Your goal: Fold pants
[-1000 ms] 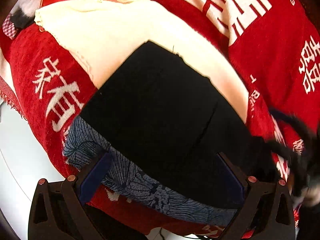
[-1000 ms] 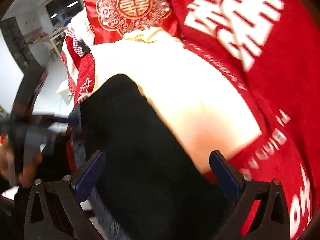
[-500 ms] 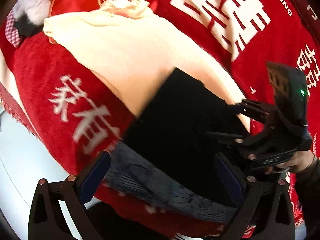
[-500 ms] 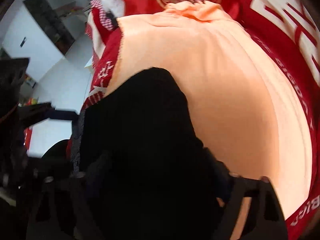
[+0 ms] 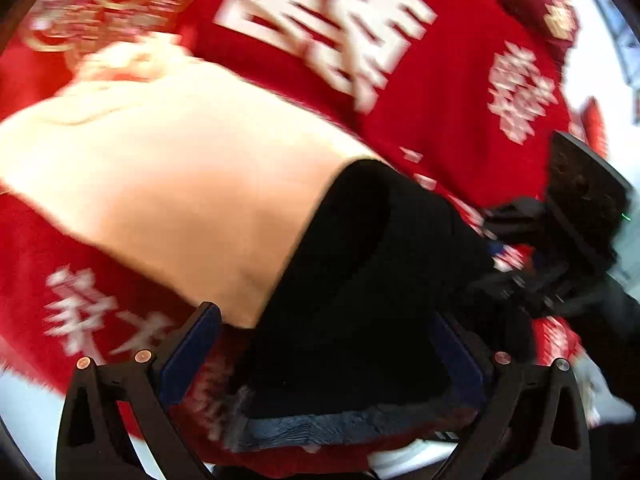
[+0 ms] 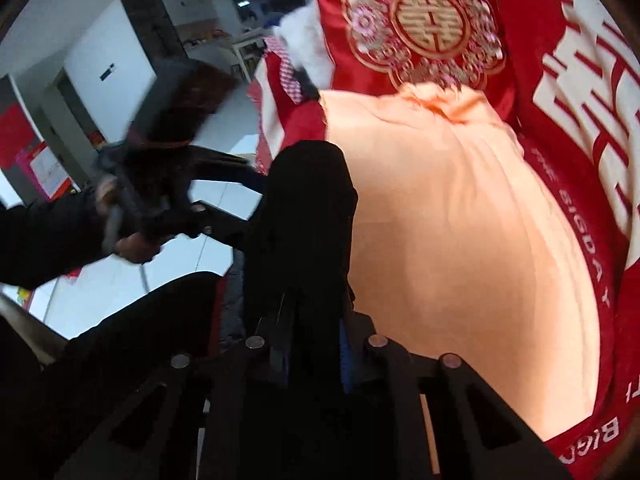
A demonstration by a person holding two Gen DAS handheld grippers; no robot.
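The black pants (image 5: pixel 372 280) lie on a cream cloth (image 5: pixel 168 176) over a red bedspread. A blue patterned waistband lining (image 5: pixel 332 428) shows at their near edge. My left gripper (image 5: pixel 324 348) is open, its blue-padded fingers wide apart on either side of the pants. My right gripper (image 6: pixel 312 344) is shut on the black pants (image 6: pixel 304 216), the fabric pinched between its fingers and raised into a ridge. The right gripper also shows in the left wrist view (image 5: pixel 560 240) at the pants' right side. The left gripper's body shows blurred in the right wrist view (image 6: pixel 160 184).
The red bedspread (image 5: pixel 400 100) with large white characters covers the bed. A red embroidered pillow (image 6: pixel 420 28) lies at the far end, with a white and checked item (image 6: pixel 304 56) beside it. The bed's left edge drops to a pale floor (image 6: pixel 224 204).
My right gripper has shut on the pants and bunched them into a narrow ridge. The left wrist view has swung right and is blurred by motion; the left gripper stays open.
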